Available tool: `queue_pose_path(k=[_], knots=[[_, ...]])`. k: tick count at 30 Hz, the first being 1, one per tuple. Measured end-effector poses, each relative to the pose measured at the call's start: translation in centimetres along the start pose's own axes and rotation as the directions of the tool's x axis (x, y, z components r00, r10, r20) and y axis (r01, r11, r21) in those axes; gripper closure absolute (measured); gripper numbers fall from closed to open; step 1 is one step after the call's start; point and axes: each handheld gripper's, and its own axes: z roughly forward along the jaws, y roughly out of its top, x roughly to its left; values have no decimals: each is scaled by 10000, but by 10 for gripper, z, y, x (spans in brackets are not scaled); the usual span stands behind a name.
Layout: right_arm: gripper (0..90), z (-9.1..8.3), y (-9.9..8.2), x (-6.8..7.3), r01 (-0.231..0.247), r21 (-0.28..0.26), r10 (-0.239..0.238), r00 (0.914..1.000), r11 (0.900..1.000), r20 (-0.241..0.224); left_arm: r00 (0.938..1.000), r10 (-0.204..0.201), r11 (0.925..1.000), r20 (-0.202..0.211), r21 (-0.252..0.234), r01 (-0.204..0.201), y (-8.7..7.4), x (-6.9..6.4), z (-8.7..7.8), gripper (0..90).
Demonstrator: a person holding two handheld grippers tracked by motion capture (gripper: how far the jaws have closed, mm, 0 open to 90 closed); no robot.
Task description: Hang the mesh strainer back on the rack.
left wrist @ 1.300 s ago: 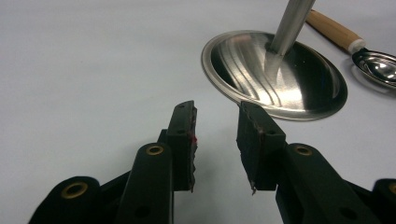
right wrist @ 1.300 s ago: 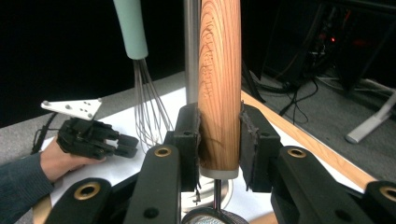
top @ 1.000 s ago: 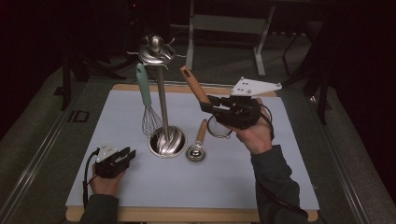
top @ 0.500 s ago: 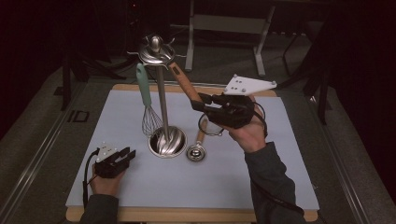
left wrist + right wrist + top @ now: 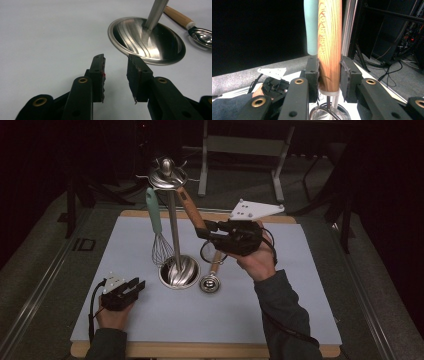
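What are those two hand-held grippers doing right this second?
Left hand-held gripper: open, empty, resting low on the mat near the stand's steel base.
Right hand-held gripper: closed on the wooden handle of a utensil, raised beside the stand.

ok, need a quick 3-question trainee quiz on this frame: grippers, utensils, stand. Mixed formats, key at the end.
1. True or false: the left gripper is shut on the spoon.
2. Multiple choice: the right gripper clamps A) the teal whisk handle B) the wooden handle of a strainer C) the stand's pole.
3. Fill in: the whisk hangs from the top of the ____, whose round steel base sits on the mat.

Key: 1 false, it is open and empty, low over the mat; 2 B; 3 stand.
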Motion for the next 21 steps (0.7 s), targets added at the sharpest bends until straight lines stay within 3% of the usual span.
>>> queue_pose_path(k=[11, 14, 21], knots=[[707, 12, 1, -7, -266, 190, 265, 9996, 9995, 49, 10000, 11, 10000, -12, 8, -11, 0, 0, 0, 670], [700, 22, -1, -9, 39, 333, -49, 9995, 9994, 315, 10000, 14, 10000, -11, 17, -14, 0, 0, 0, 670], [684, 37, 0, -10, -17, 514, -9, 9987, 9987, 509, 10000, 20, 10000, -4, 2, -20, 0, 0, 0, 670]])
